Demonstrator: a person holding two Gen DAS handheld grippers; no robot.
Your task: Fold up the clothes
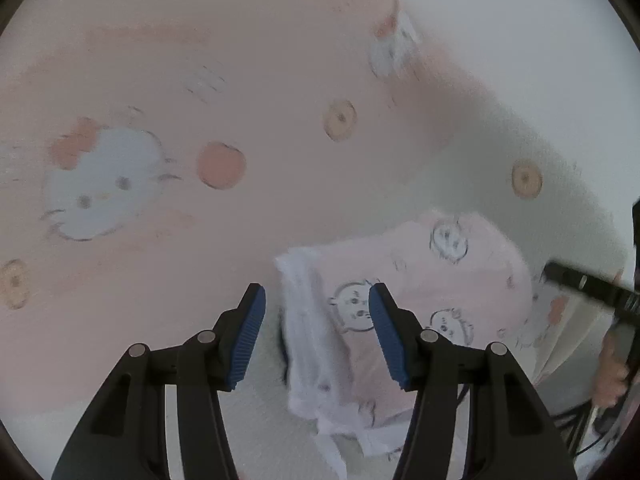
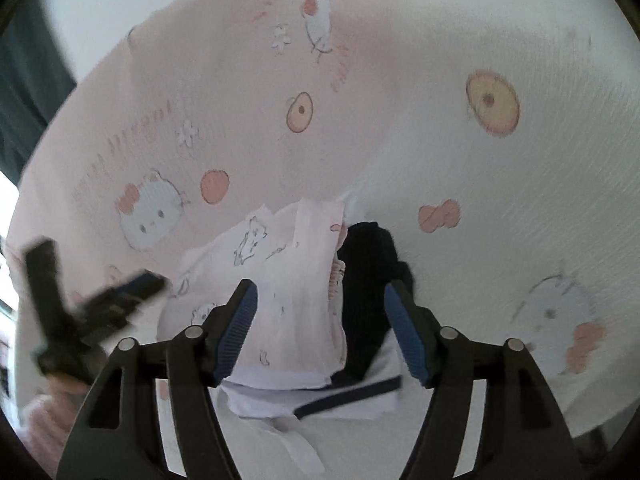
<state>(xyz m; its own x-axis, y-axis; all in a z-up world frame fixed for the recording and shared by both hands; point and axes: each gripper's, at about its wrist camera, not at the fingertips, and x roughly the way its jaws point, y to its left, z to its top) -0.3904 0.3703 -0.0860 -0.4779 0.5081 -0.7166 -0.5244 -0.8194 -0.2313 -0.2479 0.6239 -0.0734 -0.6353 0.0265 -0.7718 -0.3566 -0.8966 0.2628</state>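
A folded pale pink garment with small bear-face prints and a white edge lies on the bed. My left gripper hovers over its left part, open, with nothing between the blue pads. In the right wrist view the same pink garment lies next to a black garment, and both rest on a white cloth with a dark stripe. My right gripper hangs above this pile, open and holding nothing. The other gripper shows blurred at the edge of each view: right gripper, left gripper.
A pink and white bedsheet with cartoon cat faces, donuts and bows covers the whole surface. A hand grips the right tool's handle. Dark curtain stands at the far left.
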